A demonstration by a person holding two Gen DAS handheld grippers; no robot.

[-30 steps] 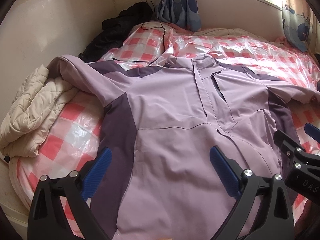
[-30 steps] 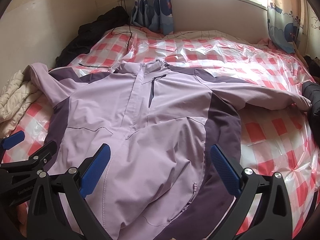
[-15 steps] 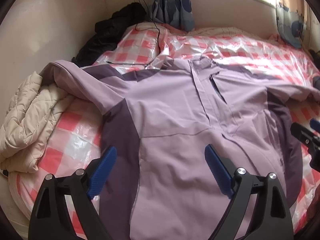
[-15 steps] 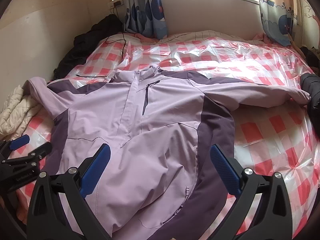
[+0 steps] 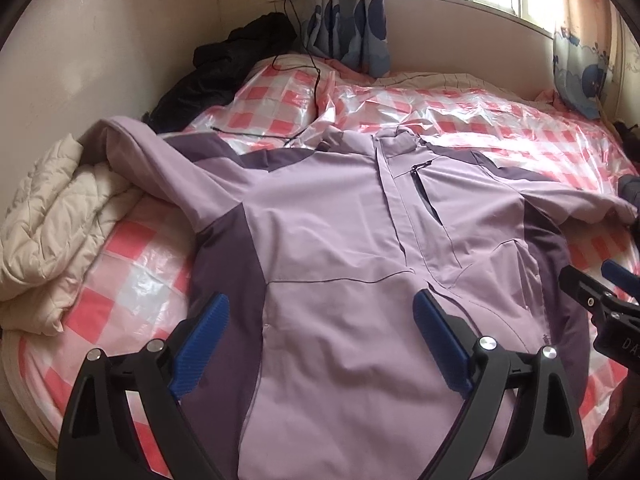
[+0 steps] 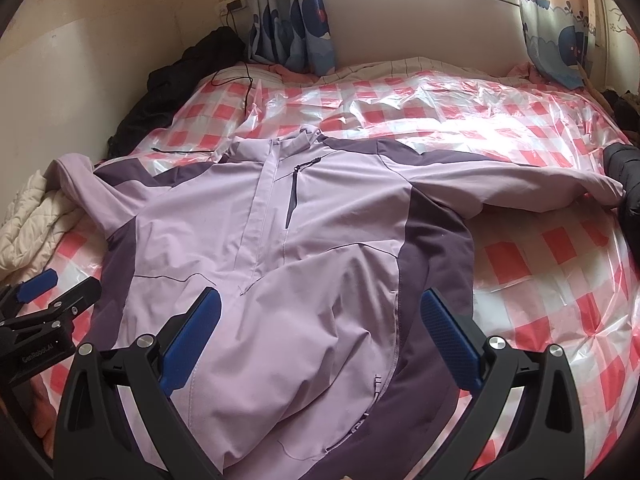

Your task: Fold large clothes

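A large lilac jacket (image 5: 332,216) with dark purple side panels lies spread front-up on the bed, also in the right wrist view (image 6: 320,232). Its left sleeve (image 5: 144,156) drapes onto a cream quilt, its right sleeve (image 6: 520,188) stretches out to the right. My left gripper (image 5: 322,340) is open and empty above the jacket's lower left part. My right gripper (image 6: 320,332) is open and empty above the lower right part. Each gripper shows at the edge of the other's view, the right one (image 5: 600,296) and the left one (image 6: 52,300).
The bed has a red-and-white check cover (image 6: 540,264) under clear plastic. A cream quilt (image 5: 44,216) lies at the left edge. Black clothing (image 5: 224,68) and a charger cable (image 5: 316,76) are at the far left corner. A dark item (image 6: 628,184) lies at the right edge.
Both grippers have pulled back and risen a little from the jacket, so more of the bed and window shows. Both stay open. The jacket has not moved.
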